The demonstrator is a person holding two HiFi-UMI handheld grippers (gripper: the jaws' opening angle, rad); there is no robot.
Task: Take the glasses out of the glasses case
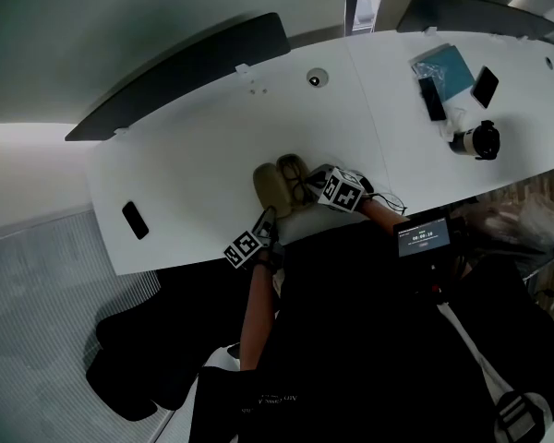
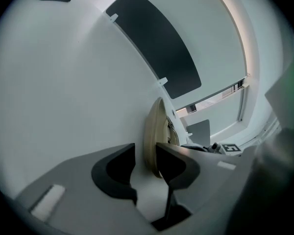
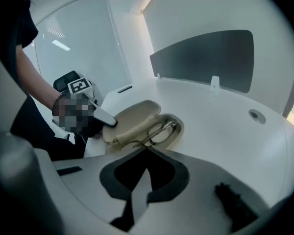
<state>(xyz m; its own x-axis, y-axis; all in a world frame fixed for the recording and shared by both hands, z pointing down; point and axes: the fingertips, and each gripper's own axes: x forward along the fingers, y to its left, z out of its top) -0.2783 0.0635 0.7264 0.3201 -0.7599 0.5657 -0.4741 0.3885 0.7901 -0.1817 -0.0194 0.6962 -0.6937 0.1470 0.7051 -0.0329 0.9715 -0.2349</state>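
A beige glasses case (image 1: pixel 275 188) lies open near the white table's (image 1: pixel 194 155) front edge, with the glasses (image 1: pixel 301 185) in its right half. In the right gripper view the glasses (image 3: pixel 161 131) rest in the tray beside the flipped-open lid (image 3: pixel 132 116). My left gripper (image 1: pixel 266 216) reaches in from the front. Its jaws (image 2: pixel 146 165) straddle the lid's edge (image 2: pixel 156 129), with a strip of table showing beside one finger. My right gripper (image 3: pixel 146 152) is shut, its tips at the case's near rim by the glasses; I cannot tell whether they pinch the frame.
A black phone (image 1: pixel 135 220) lies at the table's left. At the far right are a blue notebook (image 1: pixel 448 67), two dark phones (image 1: pixel 432 98) and a black-and-white cylinder (image 1: pixel 475 139). Dark divider panels (image 1: pixel 180 72) line the far edge, by a cable hole (image 1: pixel 315 78).
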